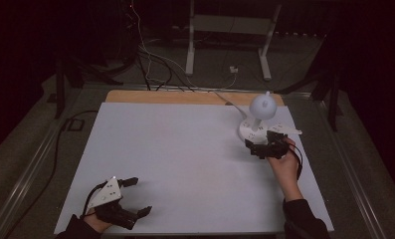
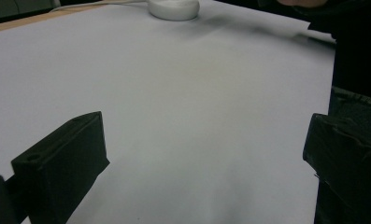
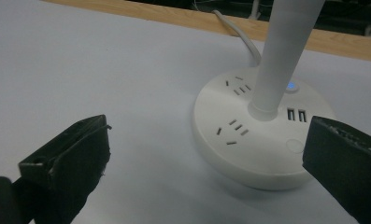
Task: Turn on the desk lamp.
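Near left of the pale grey table sheet (image 1: 185, 164): left gripper (image 1: 137, 195), black jaws spread wide, empty, resting on the sheet. Far right: round white desk lamp base (image 3: 262, 135) with sockets, USB ports and a lit blue button, white stem upright. Just beside that base: right gripper (image 1: 257, 142), jaws spread, pinching nothing.

Lamp (image 1: 257, 122) far right on table (image 1: 185, 149); cable (image 1: 230, 102) behind.
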The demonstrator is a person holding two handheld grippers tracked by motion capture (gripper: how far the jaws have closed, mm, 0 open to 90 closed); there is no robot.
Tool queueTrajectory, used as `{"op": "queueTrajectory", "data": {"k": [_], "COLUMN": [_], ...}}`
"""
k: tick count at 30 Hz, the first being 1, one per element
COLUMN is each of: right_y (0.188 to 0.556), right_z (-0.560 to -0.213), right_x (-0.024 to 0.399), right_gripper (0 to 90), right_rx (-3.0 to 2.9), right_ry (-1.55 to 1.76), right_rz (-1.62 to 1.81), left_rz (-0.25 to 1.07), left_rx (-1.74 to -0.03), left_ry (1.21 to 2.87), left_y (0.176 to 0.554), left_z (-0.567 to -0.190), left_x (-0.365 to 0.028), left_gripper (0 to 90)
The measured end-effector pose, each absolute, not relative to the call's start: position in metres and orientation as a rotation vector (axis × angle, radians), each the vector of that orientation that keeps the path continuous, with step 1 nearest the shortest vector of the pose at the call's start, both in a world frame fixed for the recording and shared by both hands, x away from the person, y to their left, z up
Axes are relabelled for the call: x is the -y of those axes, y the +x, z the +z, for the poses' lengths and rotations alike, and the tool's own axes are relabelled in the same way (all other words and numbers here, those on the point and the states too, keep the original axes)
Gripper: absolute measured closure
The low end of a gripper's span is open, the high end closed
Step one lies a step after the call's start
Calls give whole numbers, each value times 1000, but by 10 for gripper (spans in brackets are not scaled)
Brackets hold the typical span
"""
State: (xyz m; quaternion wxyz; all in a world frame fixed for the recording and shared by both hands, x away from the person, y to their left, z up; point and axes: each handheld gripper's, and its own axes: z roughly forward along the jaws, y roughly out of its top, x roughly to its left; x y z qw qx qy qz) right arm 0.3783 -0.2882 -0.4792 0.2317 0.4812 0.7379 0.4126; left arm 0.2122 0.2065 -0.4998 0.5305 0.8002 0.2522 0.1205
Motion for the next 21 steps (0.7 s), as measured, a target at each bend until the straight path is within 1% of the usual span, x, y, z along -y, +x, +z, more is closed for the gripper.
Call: {"op": "queueTrajectory", "data": {"k": [9,10,16,17,18,21], "right_y": [389,391,398,399,400,401], "right_z": [-483,-483,-485,-485,-484,-484], "right_x": [292,294,300,300,302,304], "right_gripper": [3,33,33,38,64,81], "right_rx": [-1994,-1985,-1996,-1987,-1977,-1944], "right_ry": [1383,1395,1430,1442,1462,1493], "right_rz": [1150,1150,1131,1124,1122,1140], "left_rz": [289,289,290,289,289,291], "left_rx": [-607,-607,-605,-607,-607,-608], "left_ry": [1911,1912,1913,1909,1909,1914], "left_y": [212,212,212,213,213,212], "left_z": [-500,-500,-500,-500,-500,-500], "left_x": [-207,-207,-206,-207,-207,-207], "left_gripper": [3,3,3,3,3,3]}}
